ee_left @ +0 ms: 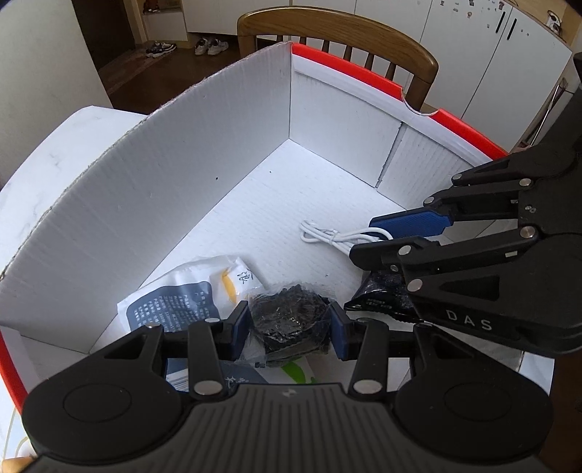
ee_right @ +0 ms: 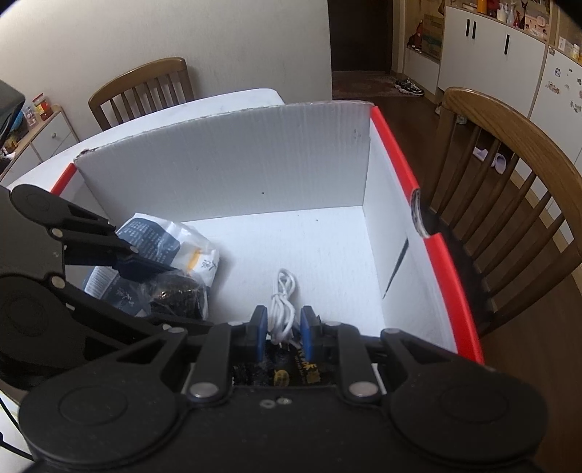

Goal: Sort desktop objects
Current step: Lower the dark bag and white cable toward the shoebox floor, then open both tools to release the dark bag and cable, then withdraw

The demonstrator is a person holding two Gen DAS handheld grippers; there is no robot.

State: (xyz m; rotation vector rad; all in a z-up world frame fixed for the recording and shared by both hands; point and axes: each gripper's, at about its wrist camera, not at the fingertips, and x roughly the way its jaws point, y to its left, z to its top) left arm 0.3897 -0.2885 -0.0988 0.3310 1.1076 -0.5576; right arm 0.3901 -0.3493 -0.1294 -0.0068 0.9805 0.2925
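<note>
Left gripper (ee_left: 291,329) clamps crinkly black bag (ee_left: 287,320), soft, light; right gripper (ee_right: 283,329) pinches limp cable (ee_right: 282,305) mid-bundle, I'd say.

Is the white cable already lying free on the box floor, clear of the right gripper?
No: the white cable sits between the right gripper pads, which are closed on its bundled end.

Daylight is falling softly across a white table (ee_right: 232,100) that is standing near a plain pale wall (ee_right: 182,32). 2 wooden chairs are sitting at it, 1 by the wall (ee_right: 142,87) and 1 at the side (ee_right: 509,145). Dark wood flooring (ee_right: 545,309) is stretching toward white cabinets (ee_right: 491,47), and sneakers (ee_left: 211,46) are lying near a dark doorway (ee_right: 360,36).
</note>
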